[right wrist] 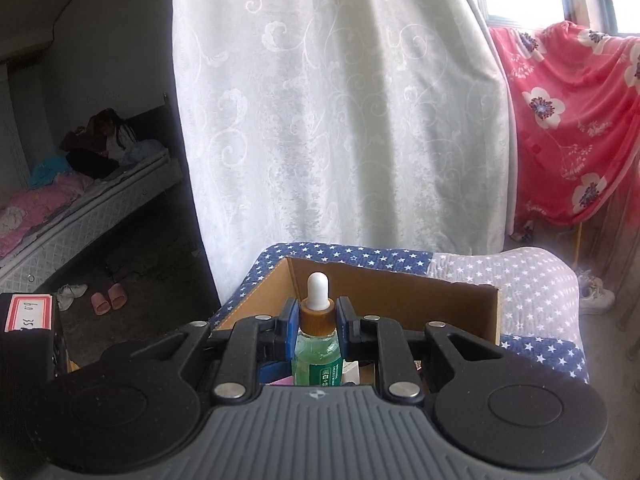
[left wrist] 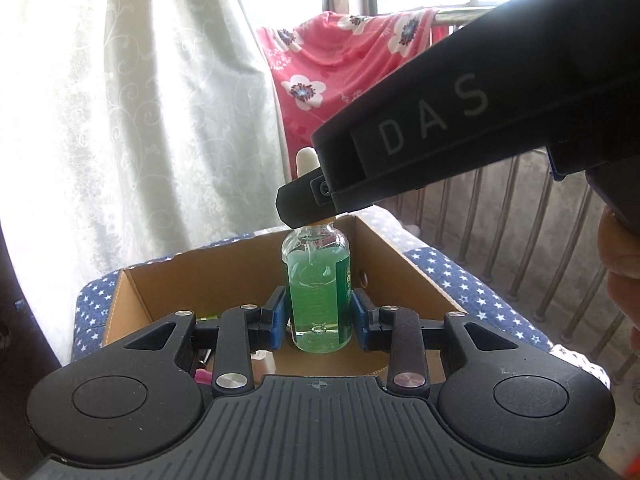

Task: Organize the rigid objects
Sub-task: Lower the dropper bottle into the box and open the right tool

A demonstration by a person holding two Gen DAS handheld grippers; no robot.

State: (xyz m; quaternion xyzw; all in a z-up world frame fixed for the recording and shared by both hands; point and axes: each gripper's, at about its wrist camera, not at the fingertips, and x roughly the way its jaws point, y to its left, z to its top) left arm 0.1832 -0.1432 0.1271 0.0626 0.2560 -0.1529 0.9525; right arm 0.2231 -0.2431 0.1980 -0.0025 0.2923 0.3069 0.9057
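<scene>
The green dropper bottle [left wrist: 318, 284] is held upright above the open cardboard box [left wrist: 208, 276]. Its glass body is clamped by the left gripper [left wrist: 319, 316]; its brown collar is clamped by the right gripper [right wrist: 317, 320].

Right gripper [left wrist: 304, 208] body — pale letters "DAS". Red-bordered white sticker [right wrist: 30, 312] on a dark block — handwritten "6.0 35". Bottle label [right wrist: 326, 374] print illegible.
</scene>
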